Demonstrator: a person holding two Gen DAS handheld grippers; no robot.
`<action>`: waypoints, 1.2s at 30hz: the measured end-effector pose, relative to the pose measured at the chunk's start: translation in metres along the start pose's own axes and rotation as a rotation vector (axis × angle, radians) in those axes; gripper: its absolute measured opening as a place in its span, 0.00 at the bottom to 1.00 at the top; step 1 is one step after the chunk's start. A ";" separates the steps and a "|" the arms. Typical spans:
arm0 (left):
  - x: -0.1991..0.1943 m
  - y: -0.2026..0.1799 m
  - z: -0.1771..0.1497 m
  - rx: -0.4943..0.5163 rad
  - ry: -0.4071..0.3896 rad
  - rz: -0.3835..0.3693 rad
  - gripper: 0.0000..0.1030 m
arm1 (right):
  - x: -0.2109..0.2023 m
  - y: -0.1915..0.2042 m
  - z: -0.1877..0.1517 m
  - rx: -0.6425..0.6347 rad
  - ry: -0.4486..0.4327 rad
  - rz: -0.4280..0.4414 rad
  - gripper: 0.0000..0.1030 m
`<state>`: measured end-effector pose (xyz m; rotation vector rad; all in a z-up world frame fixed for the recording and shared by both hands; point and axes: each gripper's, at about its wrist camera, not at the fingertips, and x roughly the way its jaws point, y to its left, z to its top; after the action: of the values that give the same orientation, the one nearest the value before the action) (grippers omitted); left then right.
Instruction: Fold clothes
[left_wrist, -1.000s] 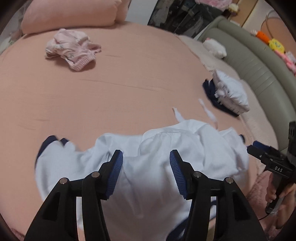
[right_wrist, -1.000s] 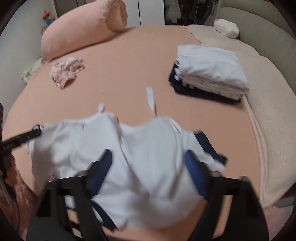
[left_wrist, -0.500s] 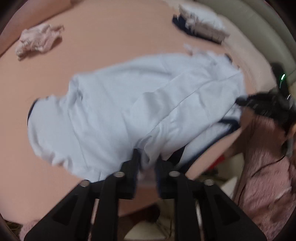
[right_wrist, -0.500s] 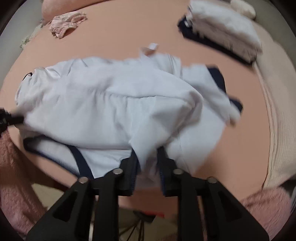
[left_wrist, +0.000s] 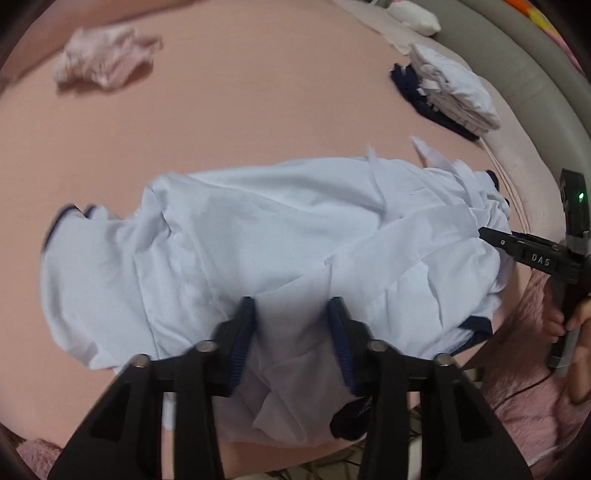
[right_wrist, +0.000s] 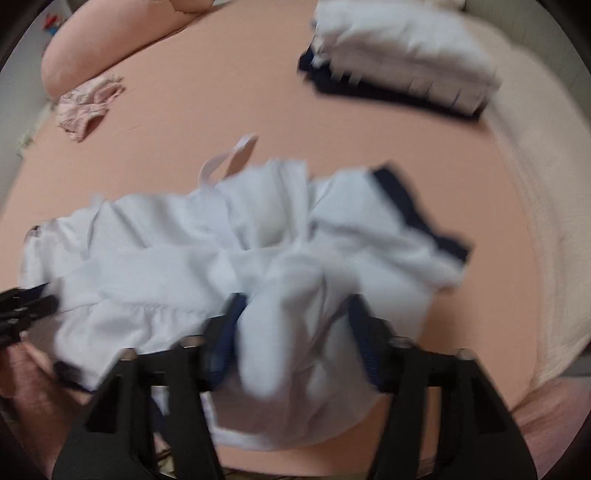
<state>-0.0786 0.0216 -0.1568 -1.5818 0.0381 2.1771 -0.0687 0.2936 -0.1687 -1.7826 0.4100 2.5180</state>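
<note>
A white shirt with navy trim (left_wrist: 277, 229) lies crumpled on the pink bed sheet (left_wrist: 258, 92), near its front edge. My left gripper (left_wrist: 290, 321) points down over the shirt's near hem. Its jaws stand apart and are closing, with a loose fold of cloth between them that the pads do not press. My right gripper (right_wrist: 295, 317) is over the shirt (right_wrist: 166, 266) further right. Its jaws are opening around a thick bunch of white cloth. This view is blurred. Each gripper shows at the edge of the other's view.
A stack of folded white and navy clothes (left_wrist: 450, 88) sits at the back right, by a grey-green padded edge (left_wrist: 517, 66). A crumpled pink garment (left_wrist: 103, 62) lies at the back left, near a pink pillow (right_wrist: 110, 44). A hand (left_wrist: 565, 325) holds the right gripper.
Half a second ago both pairs of jaws were pinched close on the shirt's near hem. Now both stand wider apart. The shirt lies lower and more bunched on the bed.
</note>
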 end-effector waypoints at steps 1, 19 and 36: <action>-0.009 -0.004 -0.004 0.021 -0.022 0.002 0.04 | -0.007 0.004 -0.006 -0.027 -0.016 0.030 0.20; -0.045 0.002 -0.058 0.067 0.065 -0.158 0.46 | -0.054 -0.010 -0.075 -0.218 0.084 0.126 0.40; -0.005 -0.016 -0.068 0.079 0.142 0.136 0.42 | -0.043 -0.026 -0.087 -0.133 0.075 0.058 0.44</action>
<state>-0.0105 0.0158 -0.1718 -1.7314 0.2795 2.1302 0.0304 0.3044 -0.1611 -1.9436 0.3069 2.5807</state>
